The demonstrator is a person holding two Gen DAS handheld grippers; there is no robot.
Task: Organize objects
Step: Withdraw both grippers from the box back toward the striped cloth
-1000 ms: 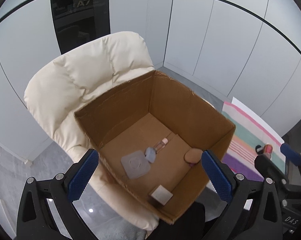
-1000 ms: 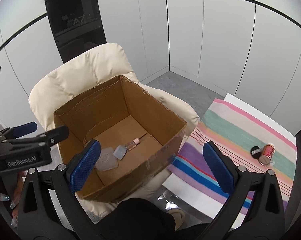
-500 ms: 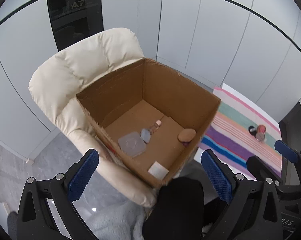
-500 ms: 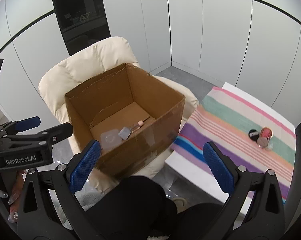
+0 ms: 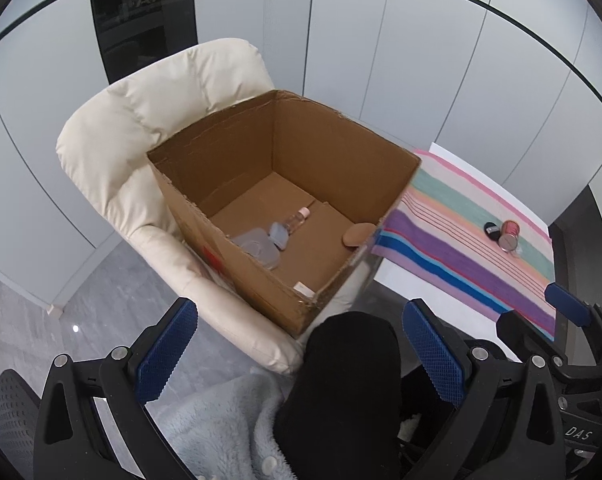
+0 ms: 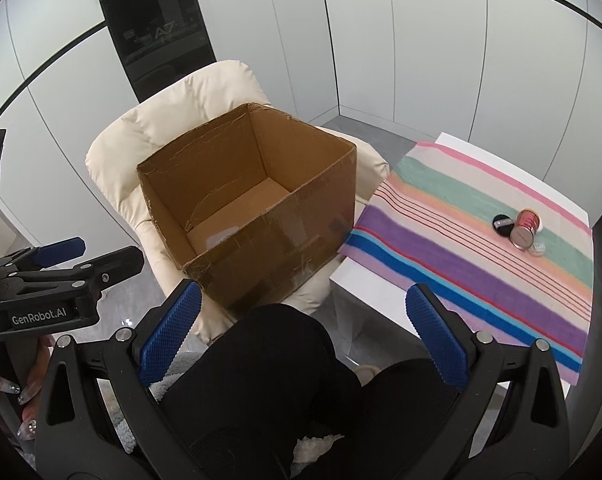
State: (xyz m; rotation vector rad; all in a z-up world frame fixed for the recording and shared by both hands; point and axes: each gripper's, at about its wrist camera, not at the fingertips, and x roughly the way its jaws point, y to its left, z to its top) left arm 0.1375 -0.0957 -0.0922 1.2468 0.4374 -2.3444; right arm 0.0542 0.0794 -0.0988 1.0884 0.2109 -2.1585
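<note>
An open cardboard box (image 5: 285,296) (image 6: 285,236) rests on a cream armchair (image 5: 141,120) (image 6: 197,96). Inside lie a small pink-capped bottle (image 5: 297,218), a grey-blue flat case (image 5: 257,246), a smaller blue piece (image 5: 279,234), a tan oval pad (image 5: 357,234) and a white item (image 5: 303,288). On the striped cloth (image 5: 461,240) (image 6: 481,248) sit a red can (image 5: 509,234) (image 6: 524,228) and a black round item (image 5: 491,229) (image 6: 503,224). My left gripper (image 5: 301,352) and right gripper (image 6: 301,340) both hang open and empty, back from the box.
The striped cloth covers a white table (image 6: 365,280) right of the chair. A person's black-clad knees (image 5: 341,380) (image 6: 281,380) and a pale fleece blanket (image 5: 221,420) fill the foreground. White wall panels and a dark panel (image 6: 157,20) stand behind. A hand (image 6: 5,384) holds the left gripper.
Both grippers have drawn back and up from the box and swung right, so the box looks smaller and more of the striped table shows. Both stay open.
</note>
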